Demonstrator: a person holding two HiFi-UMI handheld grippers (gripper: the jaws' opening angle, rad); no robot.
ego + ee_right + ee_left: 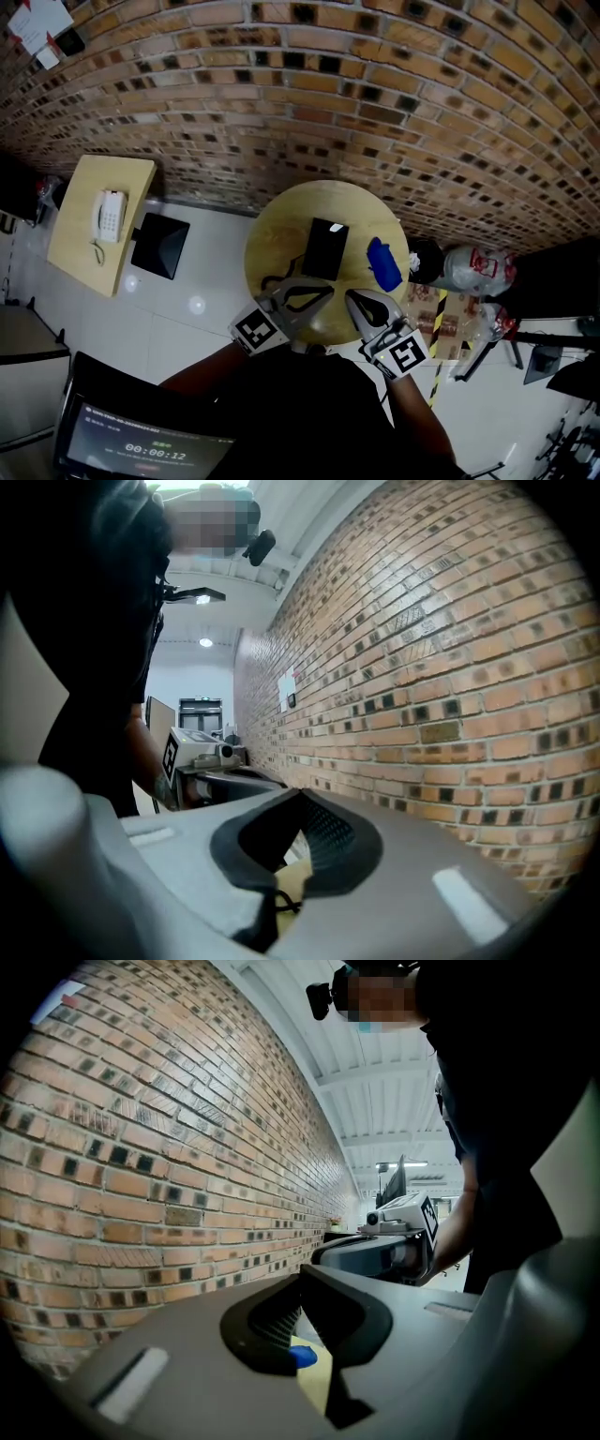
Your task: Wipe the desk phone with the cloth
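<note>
While left gripper (328, 292) and right gripper (352, 299) hang with jaws together, empty, at the round wooden table's (281, 220) near edge | crumpled blue cloth (383, 264): on its right part | white corded desk phone (109, 216): well left of it | we should open the right jaws wide and pinch the cloth centrally.

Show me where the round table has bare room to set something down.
Bare wood on the round table lies behind the black phone, toward the brick wall, and between phone and left rim. Crowded: blue cloth at right, left gripper and right gripper at the near edge.
</note>
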